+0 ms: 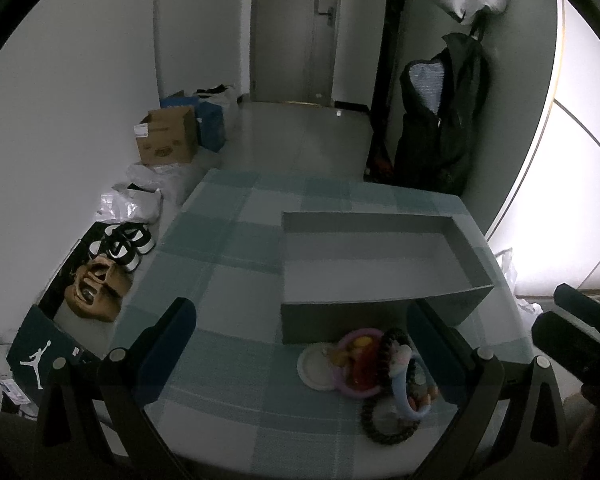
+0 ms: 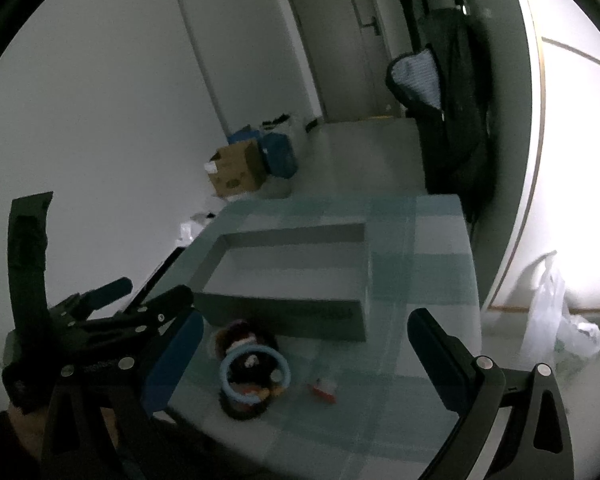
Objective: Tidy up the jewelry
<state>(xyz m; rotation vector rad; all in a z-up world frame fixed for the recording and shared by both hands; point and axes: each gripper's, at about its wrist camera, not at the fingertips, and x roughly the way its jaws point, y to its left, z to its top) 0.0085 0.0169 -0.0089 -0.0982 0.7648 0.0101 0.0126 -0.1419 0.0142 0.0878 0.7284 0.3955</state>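
A heap of bracelets and hair ties [image 1: 380, 376] lies on the checked tablecloth [image 1: 228, 248], just in front of an open grey box [image 1: 380, 256] with nothing in it. The heap holds a pale blue ring [image 2: 255, 376], a pink ring [image 1: 354, 388], a dark braided ring [image 1: 384, 428] and a white disc [image 1: 314, 368]. A small red and white piece [image 2: 325, 390] lies apart to the right of the heap. My left gripper [image 1: 304, 344] is open, low over the table, its right finger beside the heap. My right gripper [image 2: 306, 356] is open too, with the heap between its fingers. The grey box [image 2: 296, 276] sits beyond.
The left gripper's body [image 2: 100, 320] is close at the right gripper's left. On the floor left of the table lie shoes [image 1: 120, 248], a shoebox [image 1: 40, 356], plastic bags and a cardboard box [image 1: 168, 140]. A dark coat [image 1: 440, 120] hangs behind. A plastic bag [image 2: 556, 312] is at the right.
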